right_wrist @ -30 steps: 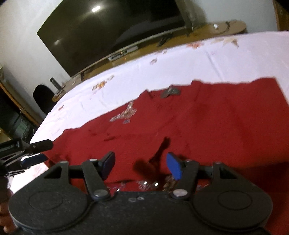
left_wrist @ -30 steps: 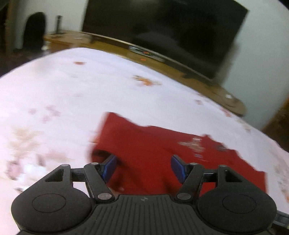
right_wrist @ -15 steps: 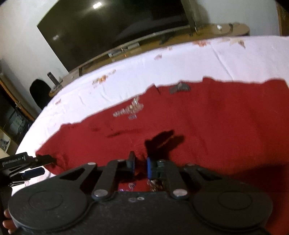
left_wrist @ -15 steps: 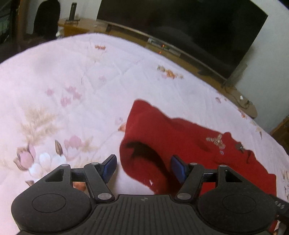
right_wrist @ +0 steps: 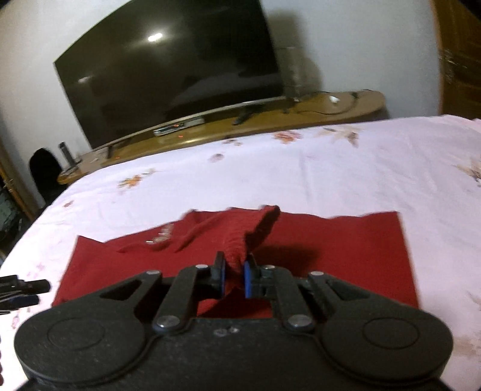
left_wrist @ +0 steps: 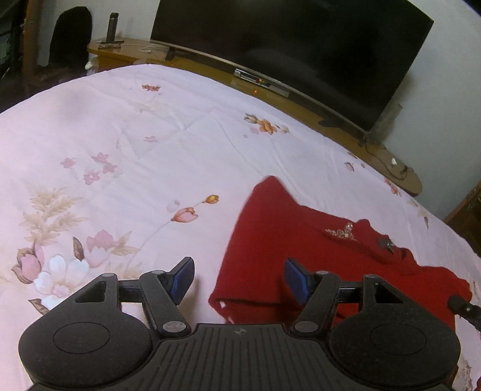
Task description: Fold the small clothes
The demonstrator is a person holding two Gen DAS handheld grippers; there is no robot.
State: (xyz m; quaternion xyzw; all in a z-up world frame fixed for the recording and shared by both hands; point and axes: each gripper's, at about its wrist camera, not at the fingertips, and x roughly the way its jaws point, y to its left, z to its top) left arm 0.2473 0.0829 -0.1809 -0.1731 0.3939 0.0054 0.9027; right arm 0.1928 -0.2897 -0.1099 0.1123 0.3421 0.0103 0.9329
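A small red garment [left_wrist: 300, 240] with a beaded trim near its neck lies spread on the pale floral bedspread [left_wrist: 126, 144]. In the left wrist view my left gripper [left_wrist: 237, 278] hovers open over the garment's near left corner, and that corner lies between the blue pads without being pressed. In the right wrist view my right gripper [right_wrist: 234, 278] is shut on a bunched fold of the red garment [right_wrist: 345, 249], lifted off the bed so the cloth rises in a ridge. The left gripper's tips [right_wrist: 24, 290] show at the left edge there.
A large dark television [left_wrist: 294, 45] stands on a long wooden console [right_wrist: 270, 117] past the bed's far edge. A dark chair back [left_wrist: 70, 36] and a small upright device [left_wrist: 113, 25] sit at the console's left end. A wooden cabinet [right_wrist: 460, 57] is at the right.
The right gripper closed on the garment's edge and raised it, pulling a fold up. The left gripper shifted so the garment's left corner now lies between its open pads.
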